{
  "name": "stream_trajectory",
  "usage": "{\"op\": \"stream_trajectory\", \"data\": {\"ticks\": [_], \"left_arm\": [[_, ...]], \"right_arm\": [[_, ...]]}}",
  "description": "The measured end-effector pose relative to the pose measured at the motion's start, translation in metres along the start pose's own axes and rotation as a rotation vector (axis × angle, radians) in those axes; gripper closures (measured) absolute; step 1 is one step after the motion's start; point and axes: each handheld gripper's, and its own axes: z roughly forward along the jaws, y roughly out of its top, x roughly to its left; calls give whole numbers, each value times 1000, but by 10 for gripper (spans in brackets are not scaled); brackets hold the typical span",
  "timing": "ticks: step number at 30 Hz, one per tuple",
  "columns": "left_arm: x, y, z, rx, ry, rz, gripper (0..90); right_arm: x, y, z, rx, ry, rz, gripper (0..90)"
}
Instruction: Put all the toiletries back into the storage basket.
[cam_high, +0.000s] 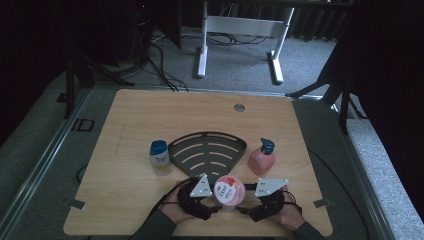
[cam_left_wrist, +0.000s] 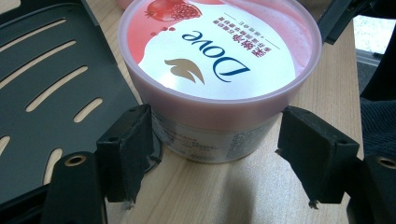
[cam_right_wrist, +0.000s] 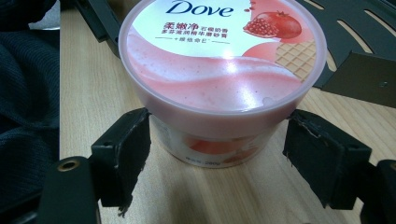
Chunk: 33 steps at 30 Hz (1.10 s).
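A pink Dove tub (cam_high: 229, 190) with a pomegranate picture on its lid stands upright on the wooden table (cam_high: 130, 125) near the front edge. My left gripper (cam_high: 212, 209) reaches it from the left and my right gripper (cam_high: 245, 210) from the right. In the left gripper view the open jaws of the left gripper (cam_left_wrist: 215, 149) straddle the tub (cam_left_wrist: 219, 51) just under its lid rim, pads close to its wall. The right gripper (cam_right_wrist: 217, 149) likewise stands open around the tub (cam_right_wrist: 219, 51), with a small gap on each side.
A black slotted fan-shaped tray (cam_high: 207, 150) lies just behind the tub. A blue-capped bottle (cam_high: 160, 157) stands left of the tray, a pink pump bottle (cam_high: 262, 157) to its right. A white desk frame (cam_high: 240, 25) and floor cables lie beyond the table.
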Motion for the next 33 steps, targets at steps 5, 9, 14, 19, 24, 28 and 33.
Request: {"op": "stream_trajectory", "data": {"ticks": [5, 9, 14, 19, 24, 28, 33], "left_arm": [[-1, 0, 0, -3, 5, 0, 271], [-2, 0, 0, -3, 10, 0, 271], [-3, 1, -1, 3, 19, 7, 272], [-2, 1, -3, 4, 26, 9, 272], [-1, 0, -6, 1, 33, 1, 271], [2, 0, -8, -1, 41, -8, 272], [5, -1, -11, -1, 55, -16, 271]], "right_arm": [[1, 0, 0, 1, -4, 1, 221], [1, 0, -1, 0, -10, -7, 220], [3, 2, -1, 2, -20, -23, 220], [2, 4, 0, 3, -18, -26, 220], [1, 6, 2, -3, -14, -25, 219], [-1, 10, 4, -4, -11, -32, 219], [-5, 14, 9, -4, 0, -26, 216]]}}
